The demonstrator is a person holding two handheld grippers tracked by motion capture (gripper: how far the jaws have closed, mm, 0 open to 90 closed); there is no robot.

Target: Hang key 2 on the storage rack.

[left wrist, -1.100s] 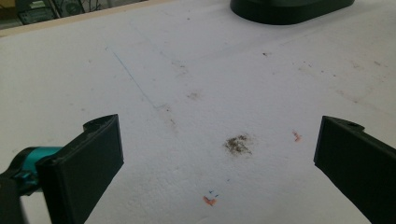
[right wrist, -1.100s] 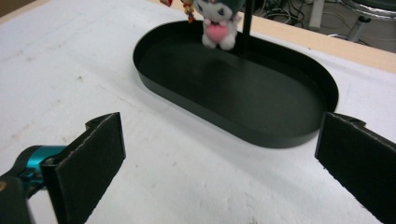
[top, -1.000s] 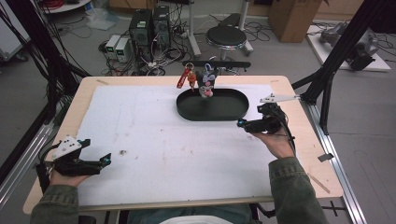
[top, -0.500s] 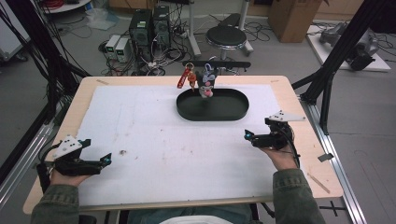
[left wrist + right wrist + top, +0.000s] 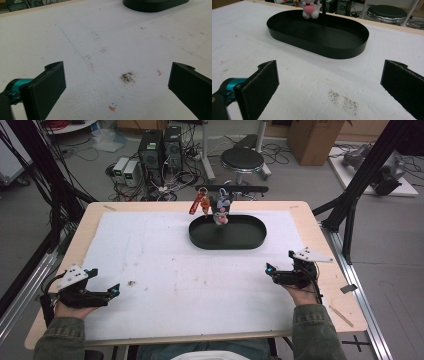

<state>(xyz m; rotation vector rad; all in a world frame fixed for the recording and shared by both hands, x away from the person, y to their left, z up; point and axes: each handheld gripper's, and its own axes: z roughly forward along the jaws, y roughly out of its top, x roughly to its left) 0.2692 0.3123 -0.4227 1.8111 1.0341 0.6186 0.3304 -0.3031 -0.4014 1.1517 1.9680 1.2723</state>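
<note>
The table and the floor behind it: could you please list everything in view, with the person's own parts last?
Tray: one, black, oval, far middle of the table, nothing lying on its floor in the right gripper view.
Plush toy: one, grey and pink, hanging over the tray's far rim.
Red charm: one, red, hanging left of the toy.
Mat: one, white, stained, covering most of the table.
Table: one, light wood.
Stool: one, black, behind the table.
Computer boxes: two, dark, on the floor, far left.
Cardboard box: one, brown, far right.
Left gripper: one, black, open, near left on the mat.
Right gripper: one, black, open, near right.
Sleeves: two, green.
</note>
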